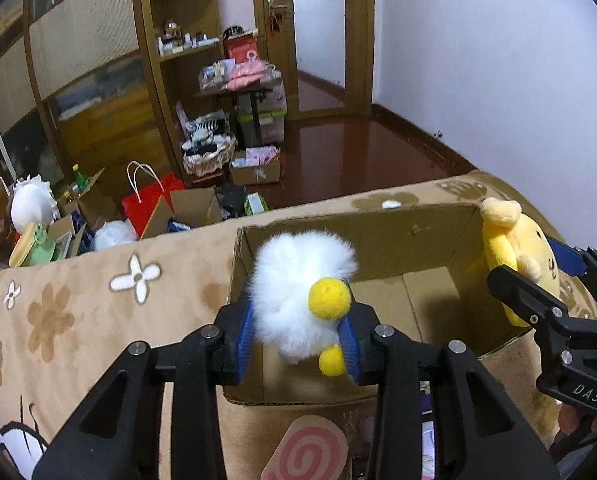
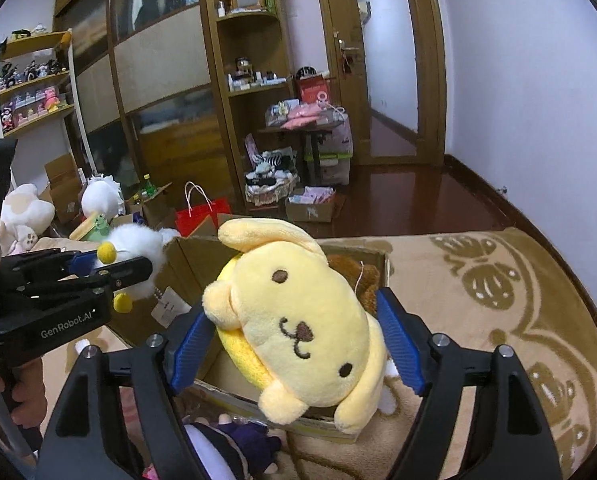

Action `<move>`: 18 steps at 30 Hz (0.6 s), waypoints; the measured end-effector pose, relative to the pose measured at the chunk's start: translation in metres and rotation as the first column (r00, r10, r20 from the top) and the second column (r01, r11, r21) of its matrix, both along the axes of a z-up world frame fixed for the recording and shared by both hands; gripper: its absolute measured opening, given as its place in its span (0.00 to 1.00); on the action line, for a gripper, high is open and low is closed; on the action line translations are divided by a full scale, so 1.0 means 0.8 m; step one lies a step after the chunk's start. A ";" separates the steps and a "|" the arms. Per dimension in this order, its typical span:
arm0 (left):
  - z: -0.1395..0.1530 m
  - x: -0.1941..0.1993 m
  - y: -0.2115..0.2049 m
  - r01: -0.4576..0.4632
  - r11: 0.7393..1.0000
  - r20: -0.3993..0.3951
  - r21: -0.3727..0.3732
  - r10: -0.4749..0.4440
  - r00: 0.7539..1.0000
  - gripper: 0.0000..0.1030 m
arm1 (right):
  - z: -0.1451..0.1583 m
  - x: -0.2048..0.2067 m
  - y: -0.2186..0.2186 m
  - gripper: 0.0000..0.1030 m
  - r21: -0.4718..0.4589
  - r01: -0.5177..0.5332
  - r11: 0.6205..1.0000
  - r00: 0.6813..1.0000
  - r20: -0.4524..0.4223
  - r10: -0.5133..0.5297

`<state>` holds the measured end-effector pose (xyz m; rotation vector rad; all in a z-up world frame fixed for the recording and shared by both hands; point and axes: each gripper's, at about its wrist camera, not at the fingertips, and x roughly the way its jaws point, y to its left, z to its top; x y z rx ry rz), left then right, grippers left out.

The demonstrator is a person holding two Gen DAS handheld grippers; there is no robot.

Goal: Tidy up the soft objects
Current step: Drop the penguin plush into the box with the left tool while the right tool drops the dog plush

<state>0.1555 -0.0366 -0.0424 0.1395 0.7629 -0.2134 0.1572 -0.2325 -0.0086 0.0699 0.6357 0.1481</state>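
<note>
My left gripper (image 1: pixel 298 334) is shut on a fluffy white plush with yellow pompoms (image 1: pixel 298 296) and holds it over the left part of an open cardboard box (image 1: pixel 418 224). It shows too in the right wrist view (image 2: pixel 138 252). My right gripper (image 2: pixel 294 344) is shut on a yellow dog plush (image 2: pixel 302 332) and holds it above the box's right side (image 2: pixel 190 256). In the left wrist view this plush (image 1: pixel 514 256) and right gripper (image 1: pixel 538 280) hang at the box's right wall. A brown plush (image 2: pixel 350 272) lies inside the box.
The box sits on a beige flowered blanket (image 1: pixel 78 312). A pink swirl item (image 1: pixel 306 452) and a dark purple doll (image 2: pixel 238 440) lie at the near edge. Beyond are open boxes, a red bag (image 1: pixel 150 204), white plushes (image 1: pixel 30 204) and wooden cabinets.
</note>
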 end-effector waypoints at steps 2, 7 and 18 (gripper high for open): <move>-0.005 0.001 0.002 -0.024 1.000 0.006 0.019 0.024 1.000 0.58 | -0.007 0.003 0.000 0.82 -0.009 -0.011 1.000 1.000 -0.012 0.011; -0.009 0.001 0.005 -0.029 0.999 -0.023 0.022 0.029 0.999 0.67 | -0.015 0.004 -0.002 0.91 -0.011 -0.003 1.000 1.000 -0.028 0.003; 0.012 -0.032 0.012 -0.033 0.998 0.023 0.047 0.032 0.999 0.87 | 0.010 -0.026 -0.011 1.00 0.021 0.044 0.999 0.999 0.007 -0.044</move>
